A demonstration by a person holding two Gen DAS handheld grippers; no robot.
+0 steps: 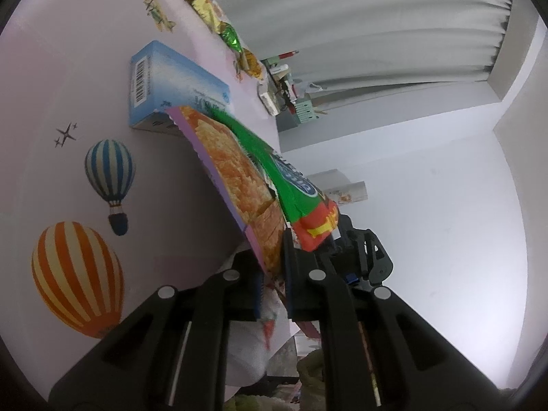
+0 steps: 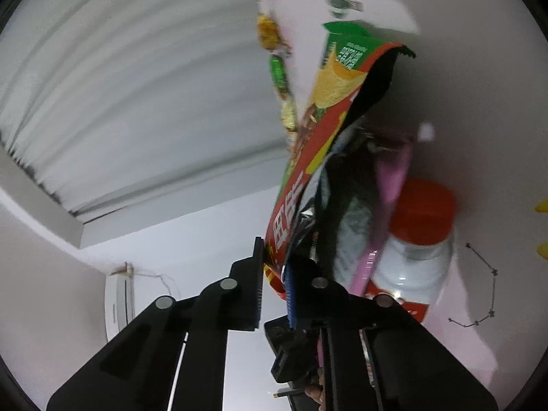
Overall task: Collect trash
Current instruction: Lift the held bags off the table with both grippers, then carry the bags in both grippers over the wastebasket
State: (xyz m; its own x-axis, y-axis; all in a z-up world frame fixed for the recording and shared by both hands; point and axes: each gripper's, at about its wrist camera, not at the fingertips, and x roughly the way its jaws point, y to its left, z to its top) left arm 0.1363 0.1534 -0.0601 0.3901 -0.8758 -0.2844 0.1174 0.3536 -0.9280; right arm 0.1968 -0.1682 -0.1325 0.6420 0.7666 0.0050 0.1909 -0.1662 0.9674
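Left gripper (image 1: 274, 267): pinching purple wrapper (image 1: 236, 178)
Right gripper (image 2: 275, 284): clamped on chip bag (image 2: 328, 96)
Table (image 1: 68, 51): pink balloon-print cloth, blue box (image 1: 167, 89), sweets (image 1: 205, 3)
Room: grey curtain (image 1: 359, 17), white walls

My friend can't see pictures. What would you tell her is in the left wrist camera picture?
The left gripper is shut on a purple snack bag, and the right gripper is shut on a green and red chip bag beside it. Behind them a blue box sits on a pale tablecloth printed with hot-air balloons, with candy wrappers along the edge.
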